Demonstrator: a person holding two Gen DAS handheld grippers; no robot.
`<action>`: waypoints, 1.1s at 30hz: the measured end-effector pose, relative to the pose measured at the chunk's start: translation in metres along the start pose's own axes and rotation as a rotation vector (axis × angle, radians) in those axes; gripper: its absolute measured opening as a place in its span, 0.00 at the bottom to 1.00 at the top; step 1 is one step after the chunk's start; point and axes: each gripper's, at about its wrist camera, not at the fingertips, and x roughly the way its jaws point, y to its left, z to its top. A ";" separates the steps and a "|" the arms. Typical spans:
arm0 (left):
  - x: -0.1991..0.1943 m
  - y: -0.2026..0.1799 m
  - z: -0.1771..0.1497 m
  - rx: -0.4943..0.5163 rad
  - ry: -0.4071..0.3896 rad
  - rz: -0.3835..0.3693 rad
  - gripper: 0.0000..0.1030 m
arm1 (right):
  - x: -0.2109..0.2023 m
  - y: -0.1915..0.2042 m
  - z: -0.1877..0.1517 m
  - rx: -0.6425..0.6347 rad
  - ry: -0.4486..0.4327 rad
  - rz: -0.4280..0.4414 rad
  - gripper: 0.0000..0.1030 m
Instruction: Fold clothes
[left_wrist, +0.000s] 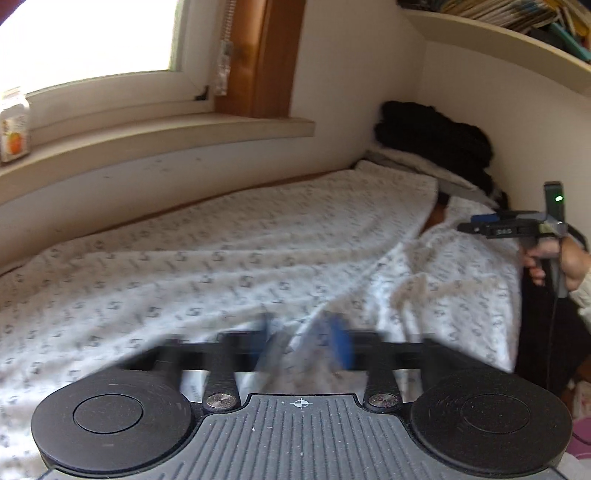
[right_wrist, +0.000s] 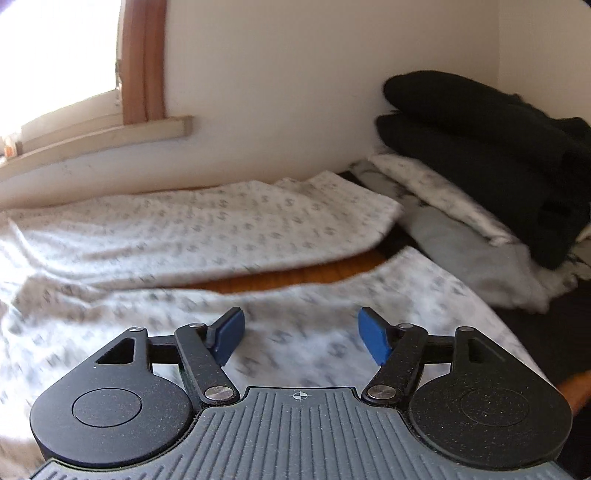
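A bed in a white-walled corner under a window, with laundry spread for folding.

Nearest, the left gripper (left_wrist: 301, 341) is motion-blurred low over the white, grey-printed fabric garment (left_wrist: 221, 251); cloth seems to lie between its blue pads (left_wrist: 338, 345), but whether they pinch it I cannot tell. The right gripper (right_wrist: 298, 338) hangs above the same garment (right_wrist: 303, 295) toward the bed's right edge, jaws spread wide with nothing between them. Further on, the garment splits into two flaps with a strip of orange-brown bed surface (right_wrist: 277, 277) showing between. In the far corner sits a stack of folded black clothes (right_wrist: 480, 147). To fold cleanly, each gripper probably should pinch one hem corner, keep the edge taut and lay it level.
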 end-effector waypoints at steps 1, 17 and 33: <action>-0.005 -0.001 -0.001 0.000 -0.025 0.001 0.00 | -0.002 -0.004 -0.002 0.012 -0.009 -0.011 0.66; -0.039 0.037 0.000 -0.088 -0.110 0.205 0.70 | -0.017 -0.033 -0.022 0.071 -0.084 -0.054 0.67; -0.219 0.112 -0.069 -0.281 -0.242 0.552 1.00 | -0.048 0.171 0.019 -0.128 -0.218 0.467 1.00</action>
